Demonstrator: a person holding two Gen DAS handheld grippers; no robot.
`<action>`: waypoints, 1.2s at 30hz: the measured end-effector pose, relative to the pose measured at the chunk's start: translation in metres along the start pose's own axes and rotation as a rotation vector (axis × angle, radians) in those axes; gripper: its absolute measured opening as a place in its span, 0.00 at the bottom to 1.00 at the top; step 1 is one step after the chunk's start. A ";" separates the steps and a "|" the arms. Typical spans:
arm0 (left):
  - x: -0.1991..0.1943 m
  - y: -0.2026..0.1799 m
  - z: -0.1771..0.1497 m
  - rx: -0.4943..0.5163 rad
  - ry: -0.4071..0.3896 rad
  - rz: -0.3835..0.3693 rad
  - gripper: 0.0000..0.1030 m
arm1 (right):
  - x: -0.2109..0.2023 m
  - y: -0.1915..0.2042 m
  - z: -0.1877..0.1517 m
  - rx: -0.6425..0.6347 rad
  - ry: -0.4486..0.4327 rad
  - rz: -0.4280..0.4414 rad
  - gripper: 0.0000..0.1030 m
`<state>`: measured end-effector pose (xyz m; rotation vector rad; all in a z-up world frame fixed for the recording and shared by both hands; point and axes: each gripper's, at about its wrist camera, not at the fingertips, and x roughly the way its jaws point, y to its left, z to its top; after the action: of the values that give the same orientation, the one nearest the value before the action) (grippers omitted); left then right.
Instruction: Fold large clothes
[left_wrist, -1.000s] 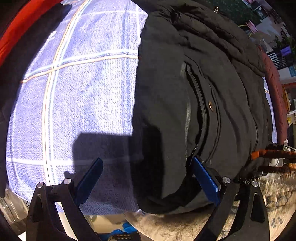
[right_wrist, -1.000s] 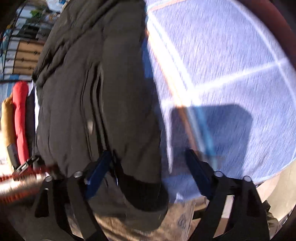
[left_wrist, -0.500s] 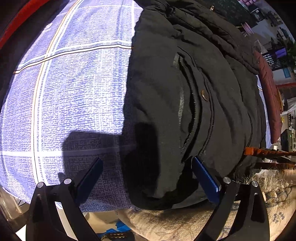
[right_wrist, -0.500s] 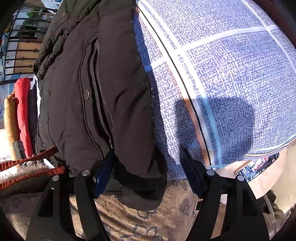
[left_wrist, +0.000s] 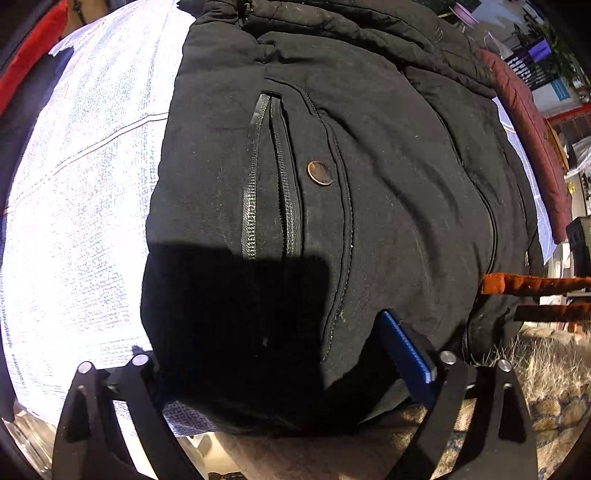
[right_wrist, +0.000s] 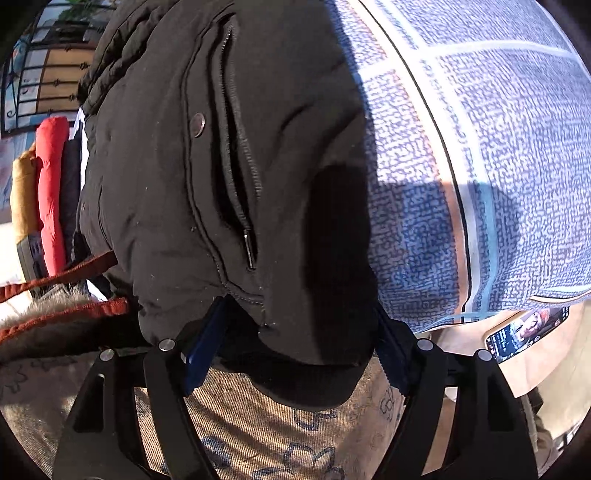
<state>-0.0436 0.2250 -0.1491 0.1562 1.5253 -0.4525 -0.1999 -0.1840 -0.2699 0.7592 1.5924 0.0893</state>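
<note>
A large black padded jacket (left_wrist: 369, 206) lies spread flat on a blue-and-white checked cloth, its hem end nearest the cameras and its collar end farthest away. The fabric is matte and lightly creased. On each front side runs a zipped pocket (left_wrist: 273, 177) lying lengthwise, with a round copper-coloured snap button (left_wrist: 320, 172) just beside it. The ribbed cuff (right_wrist: 332, 362) of a sleeve hangs over the near edge of the cloth.

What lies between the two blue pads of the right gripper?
In the right wrist view, the ribbed cuff of the black jacket lies between the closing fingers of the right gripper, over the flowered cloth.
</note>
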 end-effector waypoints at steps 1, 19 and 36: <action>0.000 0.000 0.000 0.012 0.002 0.007 0.82 | 0.001 0.003 0.002 -0.002 0.003 0.000 0.65; -0.051 0.010 0.011 0.049 -0.029 -0.011 0.43 | -0.027 0.055 0.003 -0.172 -0.059 -0.033 0.27; -0.109 -0.020 0.138 0.101 -0.296 -0.049 0.10 | -0.123 0.150 0.118 -0.385 -0.472 -0.039 0.20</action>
<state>0.0779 0.1751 -0.0313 0.1243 1.2189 -0.5667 -0.0340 -0.1732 -0.1155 0.4083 1.0944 0.1697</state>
